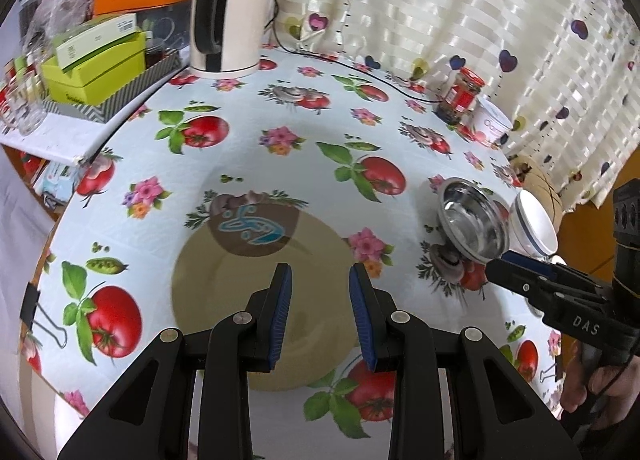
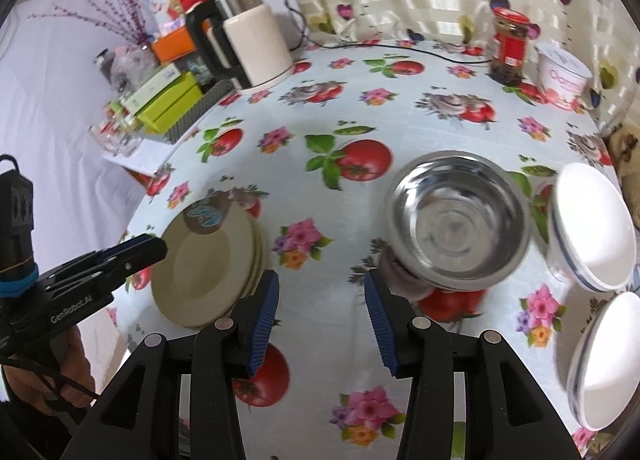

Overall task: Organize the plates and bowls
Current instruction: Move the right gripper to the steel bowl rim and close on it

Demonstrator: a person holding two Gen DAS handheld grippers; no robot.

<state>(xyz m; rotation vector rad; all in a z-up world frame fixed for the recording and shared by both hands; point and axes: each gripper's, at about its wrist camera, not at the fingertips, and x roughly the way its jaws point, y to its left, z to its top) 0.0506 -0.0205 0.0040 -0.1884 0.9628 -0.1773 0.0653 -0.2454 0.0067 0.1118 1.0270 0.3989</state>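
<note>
The left gripper (image 1: 320, 296) hangs open over the beige plate (image 1: 224, 272) at lower centre; a steel bowl (image 1: 472, 220) sits right.

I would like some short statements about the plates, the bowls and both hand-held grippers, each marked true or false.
1. The beige plates lie in one stack. True.
2. The steel bowl holds food. False: it is empty.
3. The left hand-held gripper grips a plate. False: it is open above the plates.
4. Two white bowls sit right of the steel bowl. True.
5. The right hand-held gripper is open. True.
</note>
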